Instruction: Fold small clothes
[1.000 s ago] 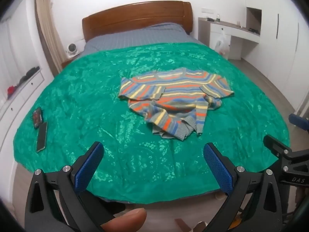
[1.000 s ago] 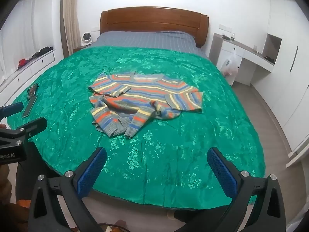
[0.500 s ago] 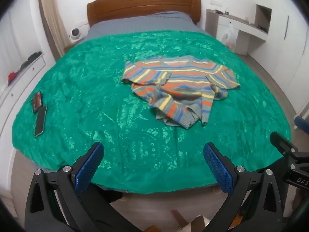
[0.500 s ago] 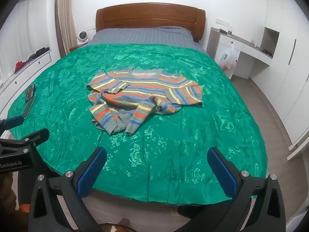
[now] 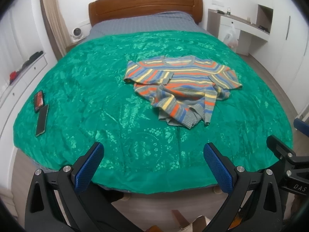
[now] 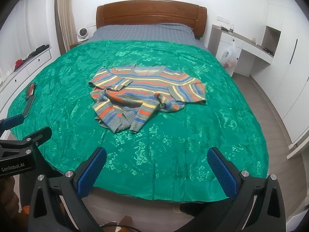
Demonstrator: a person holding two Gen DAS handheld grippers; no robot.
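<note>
At the foot of a bed spread with a green cover, 2 handheld grippers hang side by side above the floor, short of the mattress edge, both aimed at a striped sweater that lies near the middle of the cover. The left gripper has its jaws spread wide and holds nothing; the right gripper is likewise wide open and empty, with only green cloth showing between the blue pads of each. The sweater rests well apart from both tools, its neckline toward the wooden headboard, its shoulders fairly flat, and its sleeves and lower hem bunched in a rumpled heap on the near side. Folding appears not yet begun: the open jaws and the centred aim suggest a reach in to pinch the crumpled hem or a sleeve and pull it flat first. That loose knit will likely drag on the glossy cover and sag when lifted, so 2 grips at once look sensible. 2 phones lie at the cover's left edge, far from the sweater and out of the likely path.
</note>
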